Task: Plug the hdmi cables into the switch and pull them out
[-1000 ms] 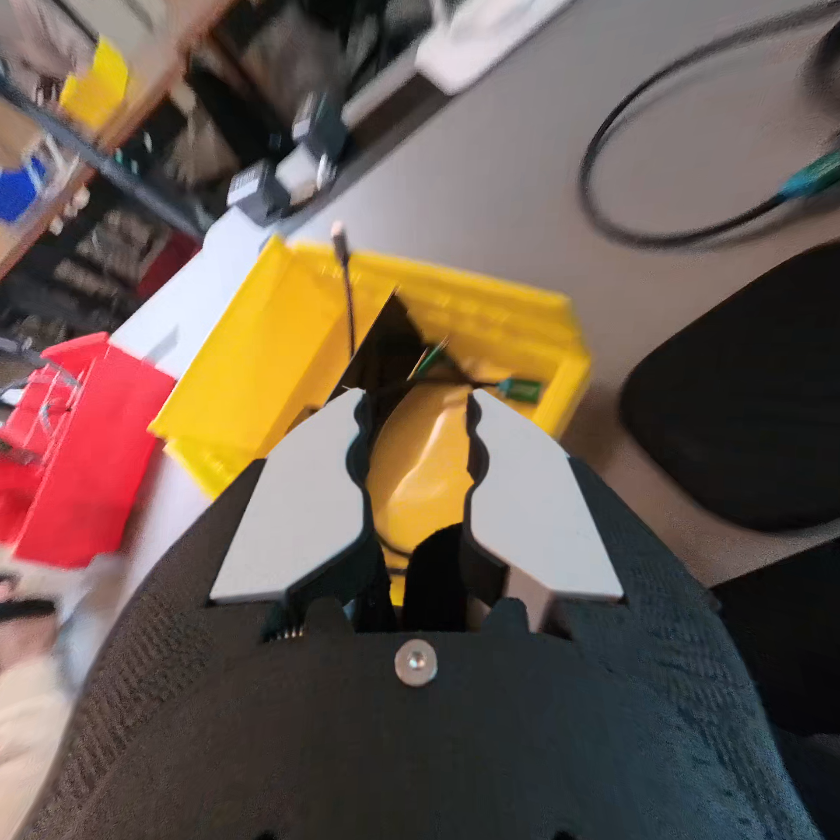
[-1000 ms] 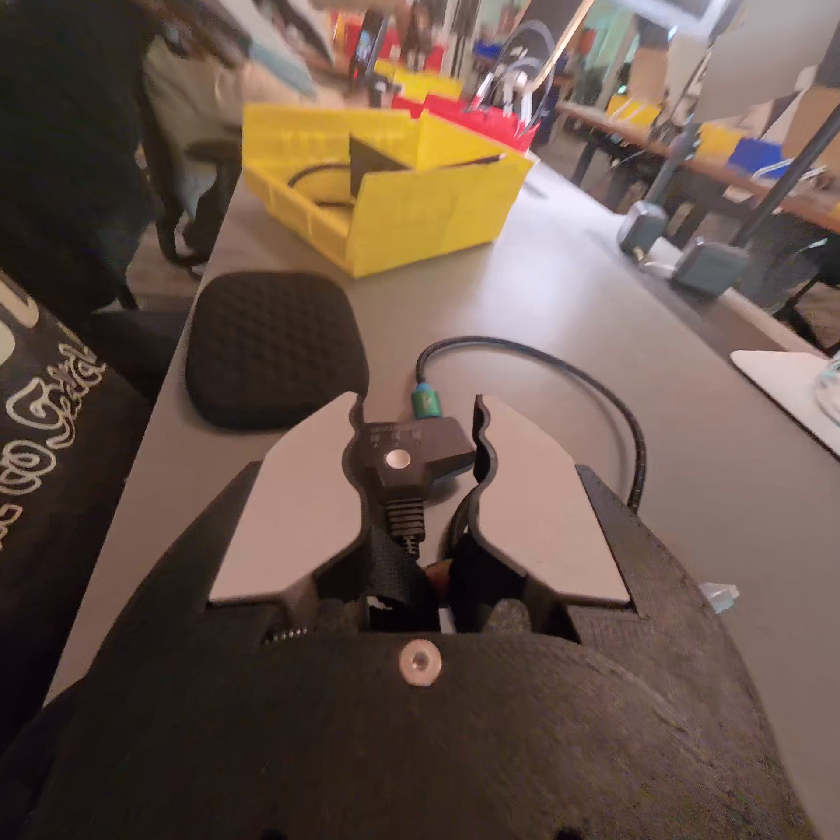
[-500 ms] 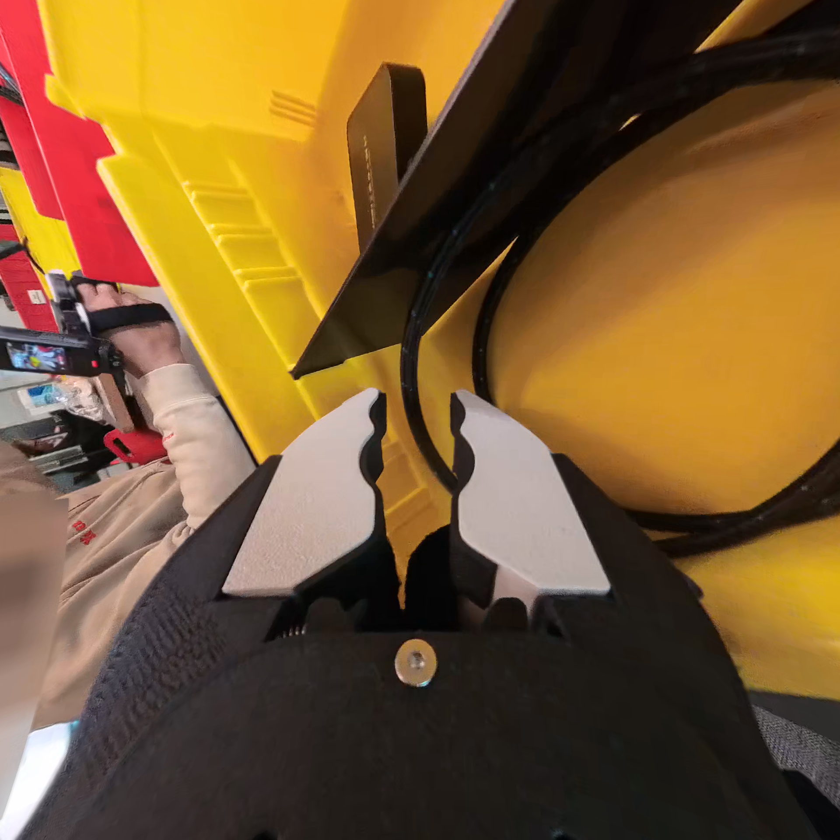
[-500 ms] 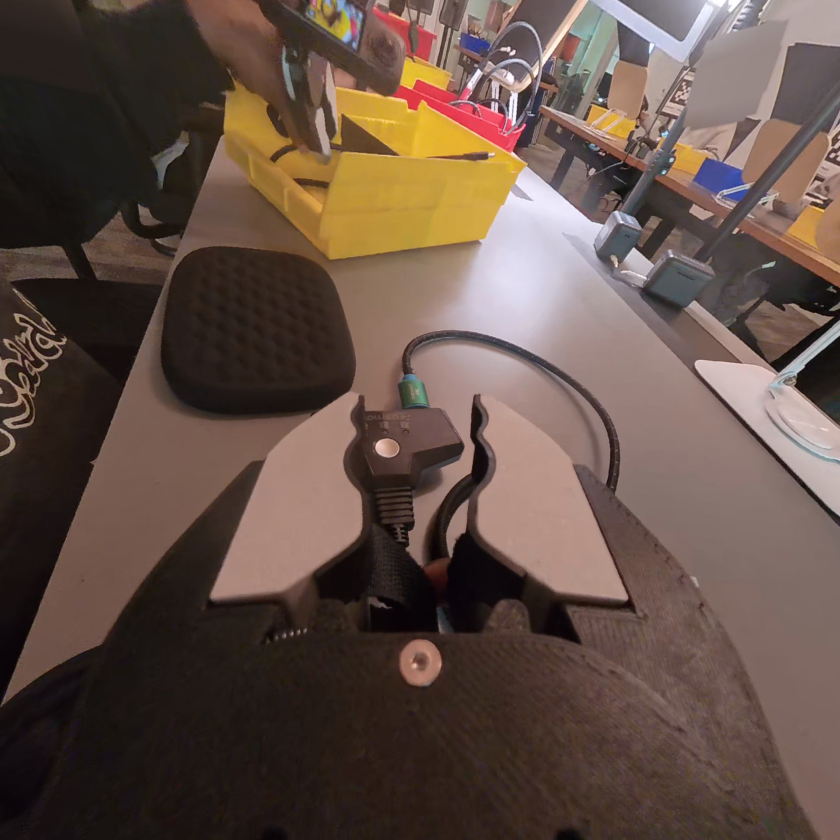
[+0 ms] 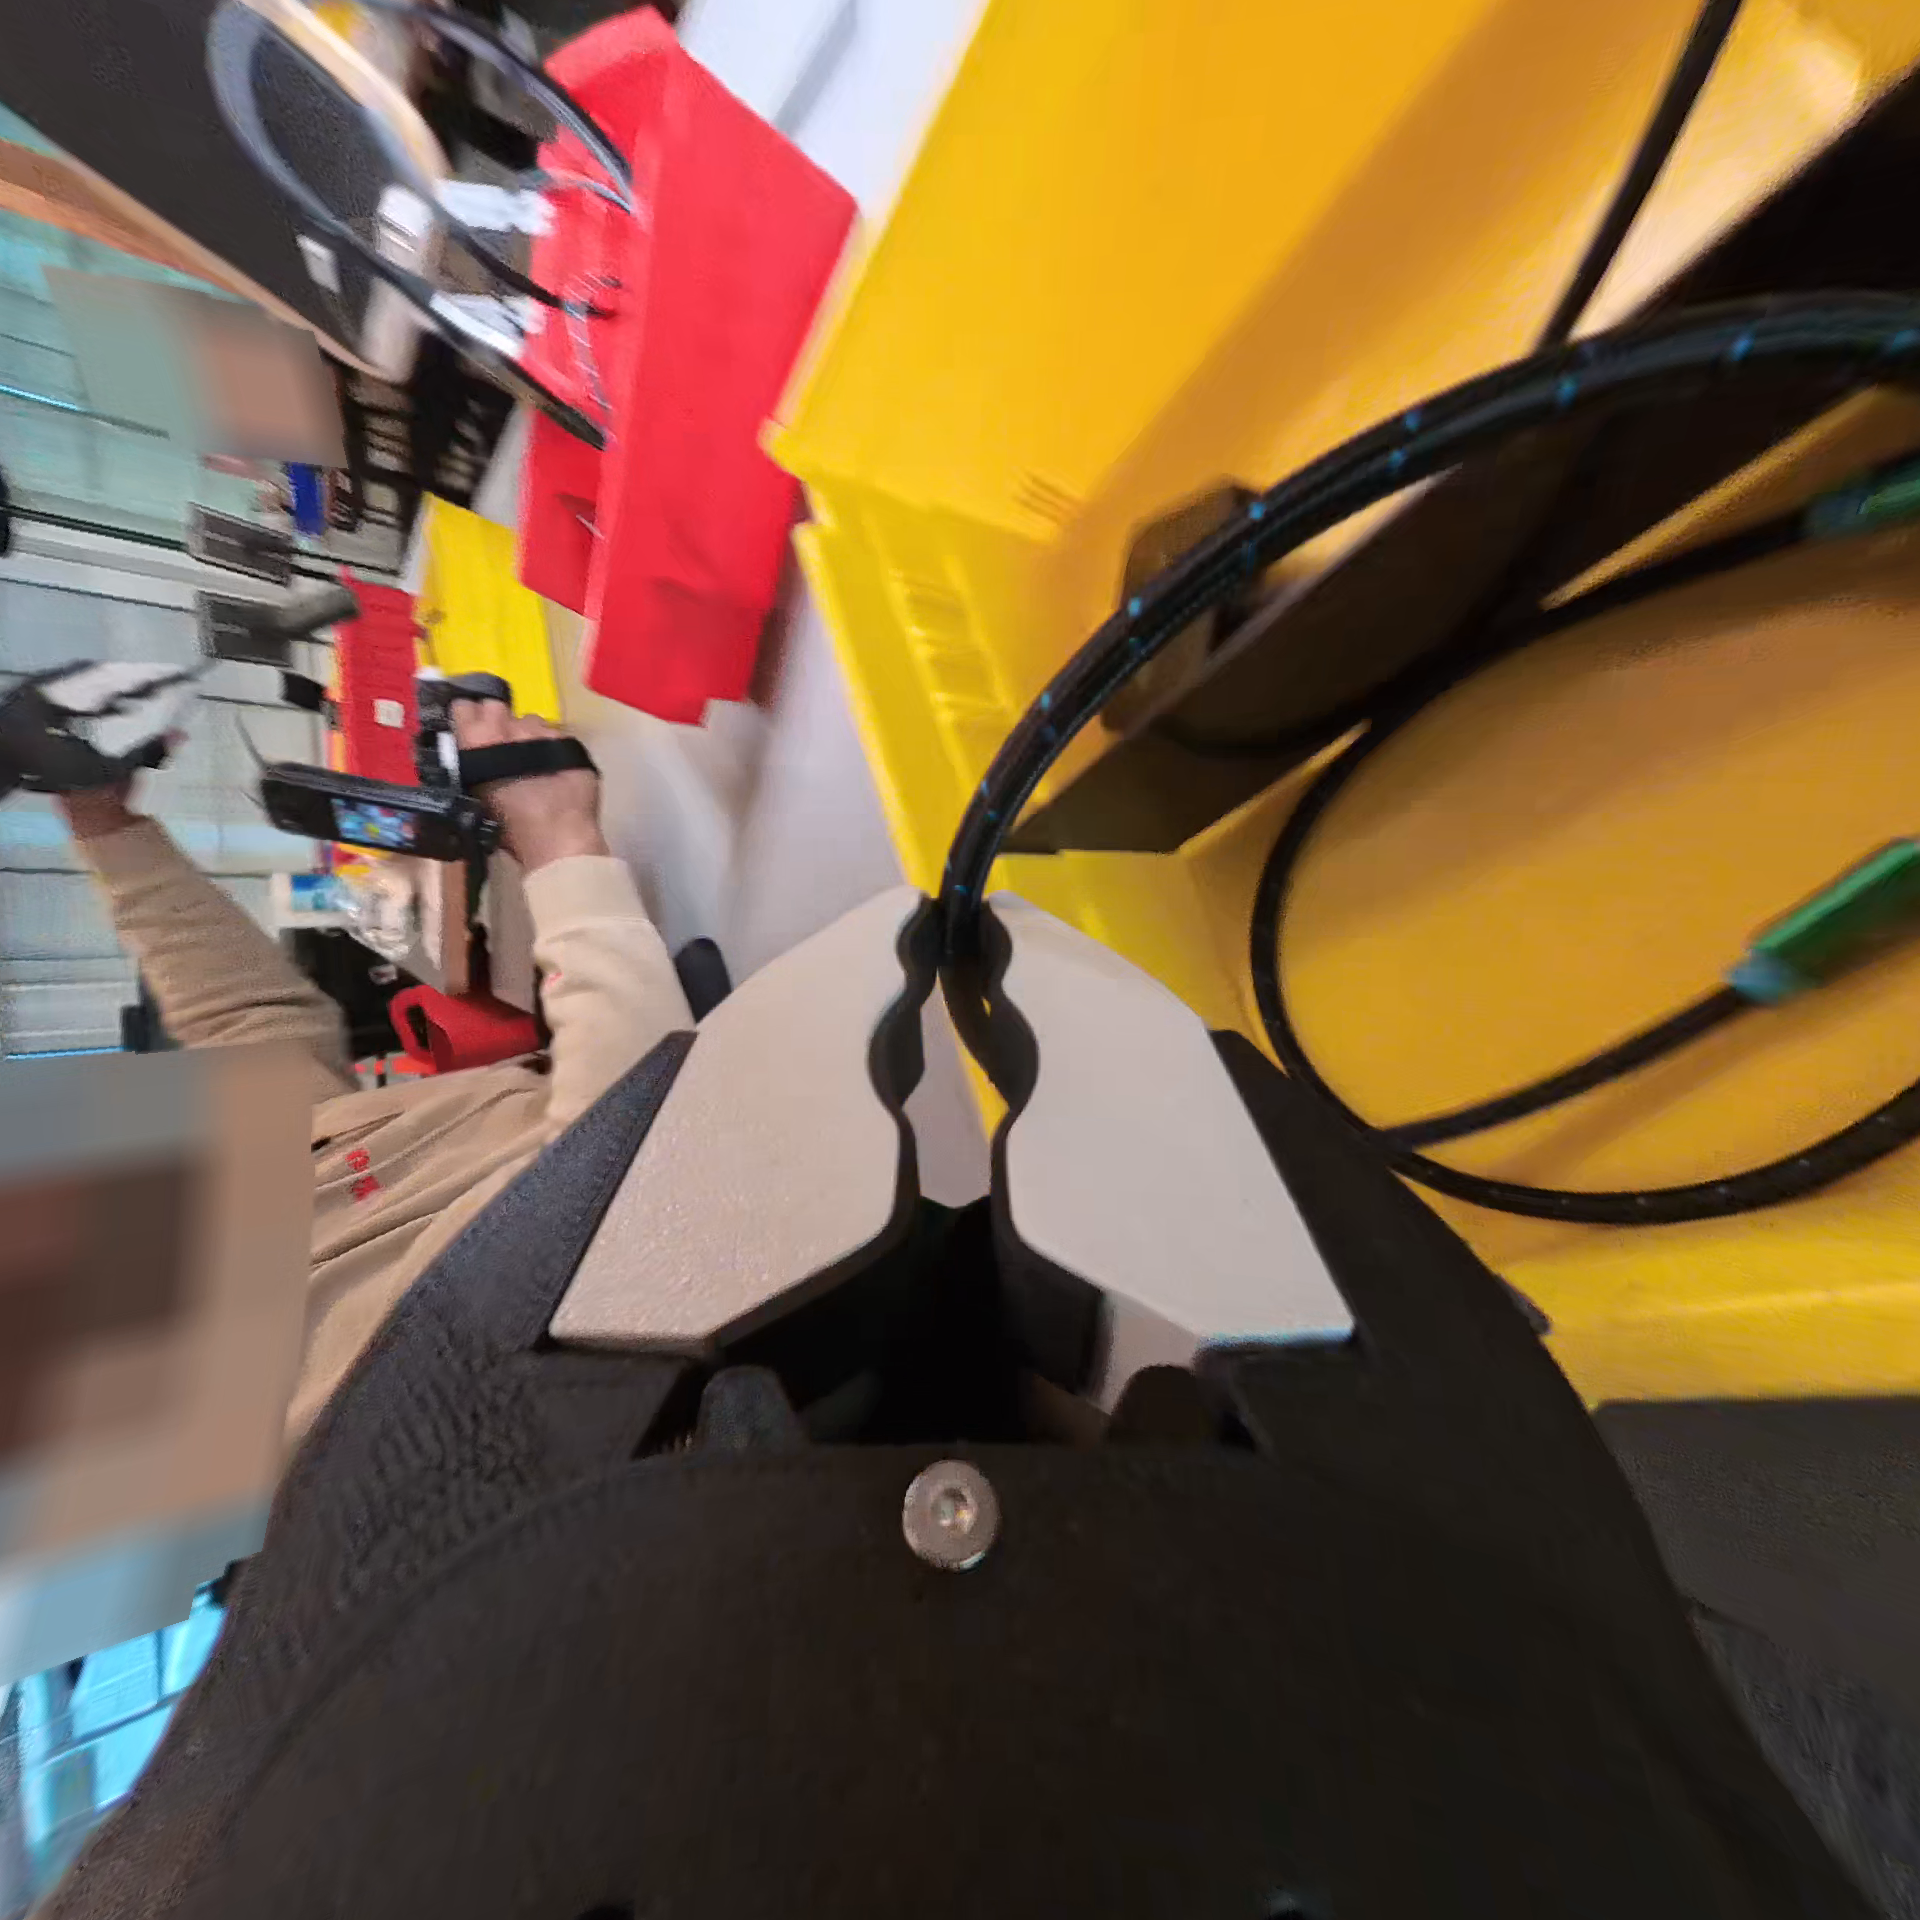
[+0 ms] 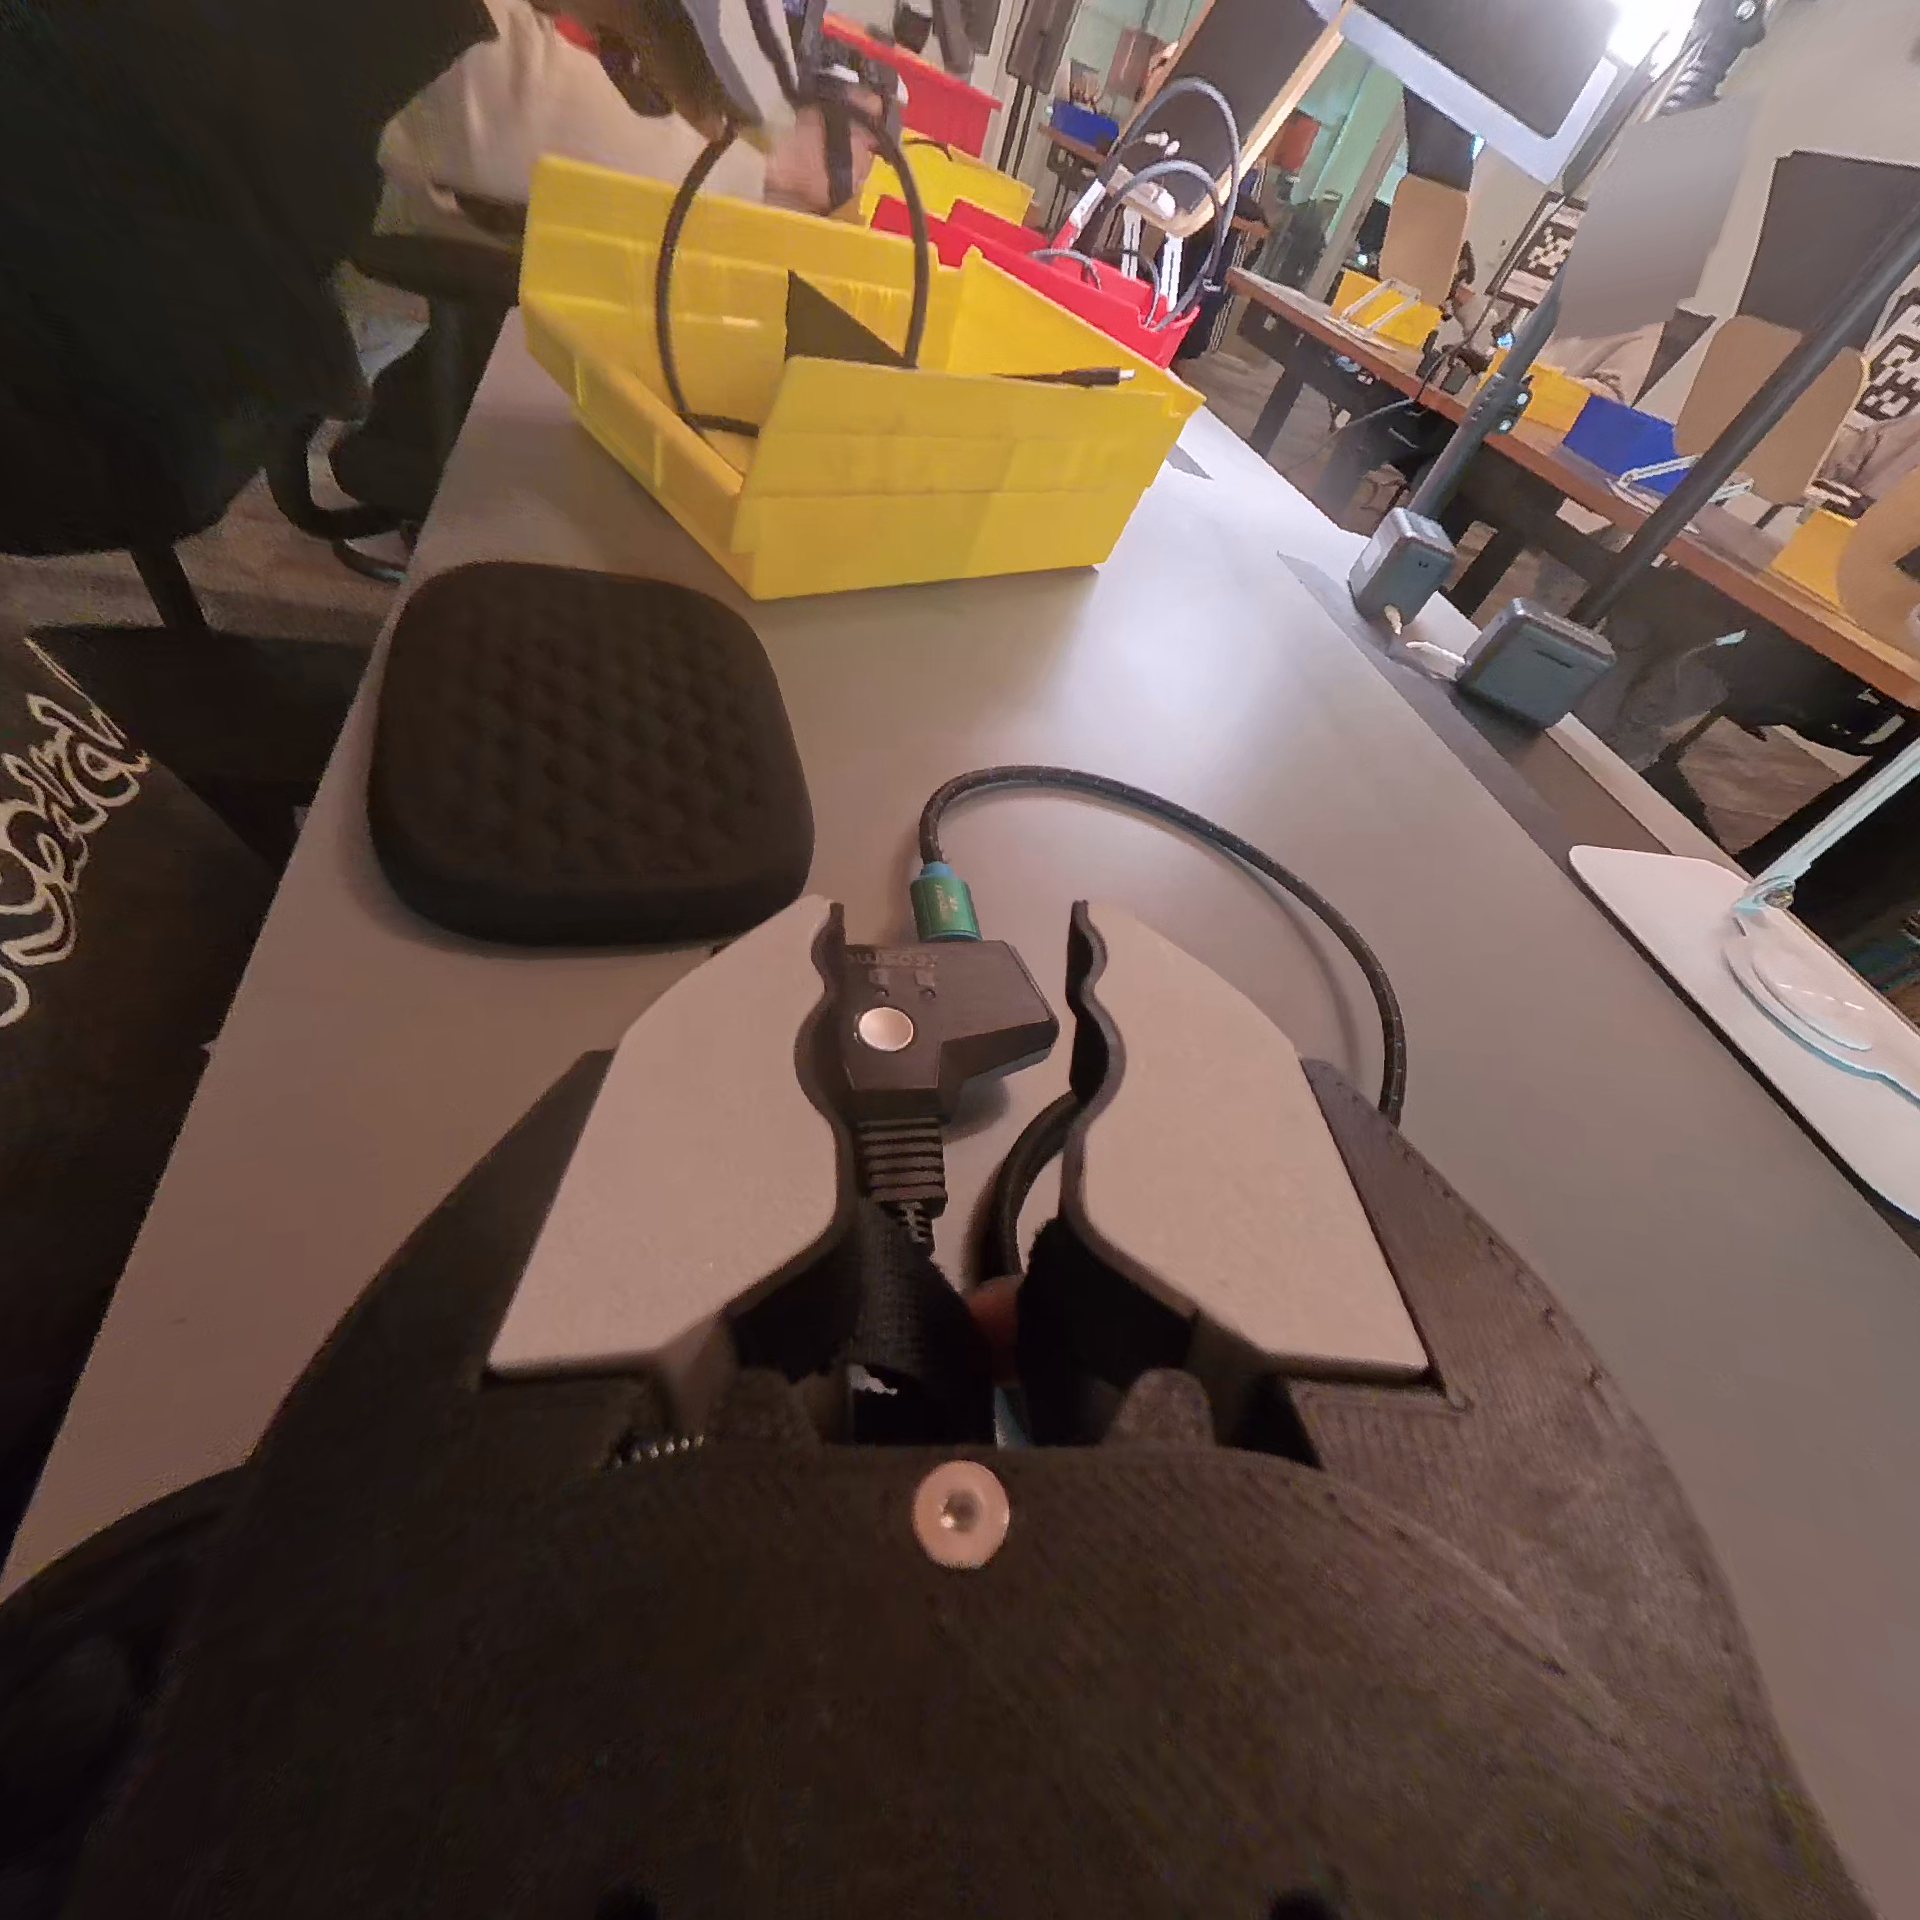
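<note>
Since a moment ago my left hand-held gripper point(image 5: 954, 940) has clenched on the black cable point(image 5: 1049, 717) in the far yellow bin point(image 6: 935, 488), while my right hand-held gripper point(image 6: 951, 930) stays released around the switch point(image 6: 925, 1013) on the near table point(image 6: 1195, 665), so a hard pull could snag the loop and tip the bin.

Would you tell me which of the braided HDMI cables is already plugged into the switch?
The cable lying on the grey table: its green plug sits in the black switch. The other cable is pinched in the left gripper at the yellow bin.
</note>
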